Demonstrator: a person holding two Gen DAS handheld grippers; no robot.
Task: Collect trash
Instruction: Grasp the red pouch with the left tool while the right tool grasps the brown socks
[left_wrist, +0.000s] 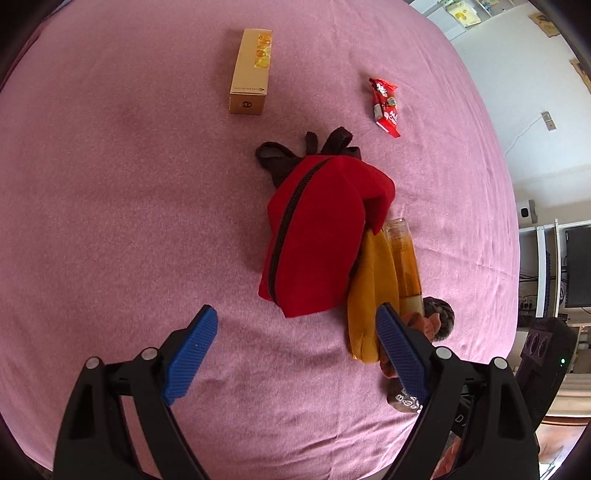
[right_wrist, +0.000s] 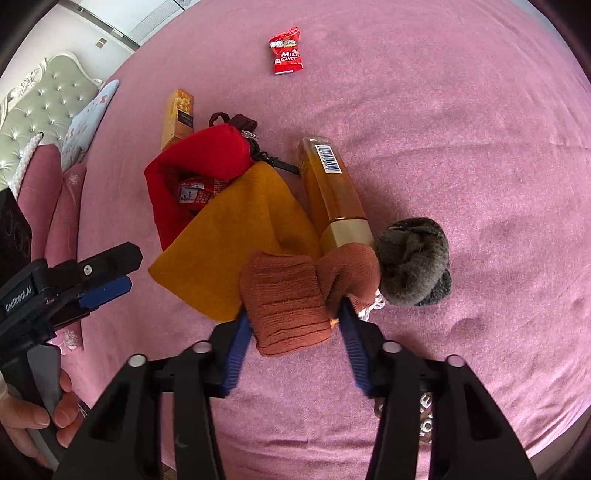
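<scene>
Rust sock (right_wrist: 291, 299) gripped by right tongs (right_wrist: 291, 325), left tongs (left_wrist: 295, 343) agape, red pouch (right_wrist: 192, 184) contents half-hidden

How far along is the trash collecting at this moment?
Done: one red wrapper already lies inside the open red pouch. In hand: the right gripper has a rust-brown knitted cloth between its pads; the left gripper is open and empty. Left: the candy packet and the yellow box remain on the pink bedspread.
</scene>
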